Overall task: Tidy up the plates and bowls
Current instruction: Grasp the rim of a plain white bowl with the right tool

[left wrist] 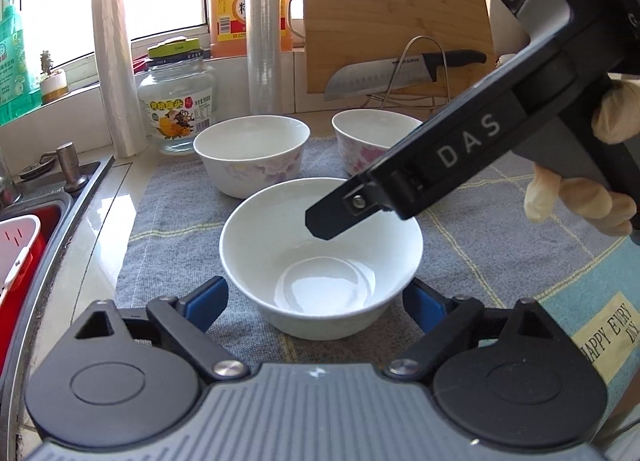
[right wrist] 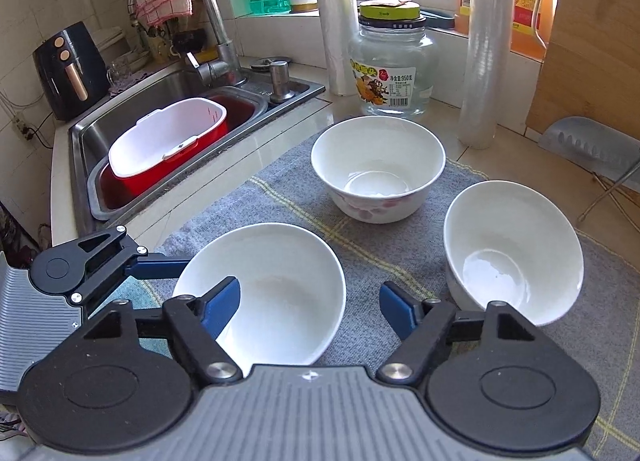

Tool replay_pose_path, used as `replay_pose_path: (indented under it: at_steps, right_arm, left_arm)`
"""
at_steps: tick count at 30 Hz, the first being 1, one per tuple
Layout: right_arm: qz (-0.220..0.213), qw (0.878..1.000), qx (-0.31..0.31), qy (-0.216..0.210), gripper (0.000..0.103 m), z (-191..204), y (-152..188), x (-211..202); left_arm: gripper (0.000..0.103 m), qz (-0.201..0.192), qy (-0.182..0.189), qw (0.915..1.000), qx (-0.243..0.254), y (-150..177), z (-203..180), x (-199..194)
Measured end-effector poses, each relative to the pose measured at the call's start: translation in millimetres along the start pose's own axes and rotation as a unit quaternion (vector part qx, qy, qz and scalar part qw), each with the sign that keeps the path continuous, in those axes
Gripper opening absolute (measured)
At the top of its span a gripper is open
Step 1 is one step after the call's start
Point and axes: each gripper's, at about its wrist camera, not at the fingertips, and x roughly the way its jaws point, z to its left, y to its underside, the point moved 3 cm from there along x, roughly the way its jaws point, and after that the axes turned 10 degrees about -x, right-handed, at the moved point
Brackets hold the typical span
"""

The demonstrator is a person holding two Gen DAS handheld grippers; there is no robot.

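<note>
Three white bowls stand on a grey cloth (left wrist: pixel 180 229). The nearest plain bowl (left wrist: pixel 320 257) sits between the open fingers of my left gripper (left wrist: pixel 316 305). Two flowered bowls stand behind it, one at the left (left wrist: pixel 252 153) and one at the right (left wrist: pixel 368 141). My right gripper (left wrist: pixel 320 221) reaches in from the upper right, its tip over the near bowl's rim. In the right wrist view my right gripper (right wrist: pixel 310 313) is open, its left finger (right wrist: pixel 222 307) inside the near bowl (right wrist: pixel 272 293). The other bowls (right wrist: pixel 378 173) (right wrist: pixel 512 249) lie beyond. My left gripper (right wrist: pixel 132 265) shows at the left.
A sink (right wrist: pixel 168 101) with a red and white tub (right wrist: pixel 168 145) lies to the left. A glass jar (left wrist: pixel 178 105), two wrap rolls (left wrist: pixel 116 73) (left wrist: pixel 264 29), an orange bottle (left wrist: pixel 228 5), a cutting board (left wrist: pixel 396 17) and a knife (left wrist: pixel 384 75) stand behind the bowls.
</note>
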Motion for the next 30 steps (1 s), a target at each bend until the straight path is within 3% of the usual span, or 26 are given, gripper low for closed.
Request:
replay_pose_path:
  at_steps: [8, 30]
  right_arm:
    - [0.01, 1.0, -0.006, -0.016, 0.064, 2, -7, 11]
    - [0.009, 0.999, 0.022, -0.046, 0.063, -2, -5, 0]
  left_arm:
    - [0.09, -0.001, 0.011, 0.9999, 0.008, -1, 0, 1]
    - [0.09, 0.017, 0.016, 0.9995, 0.021, -5, -7, -5]
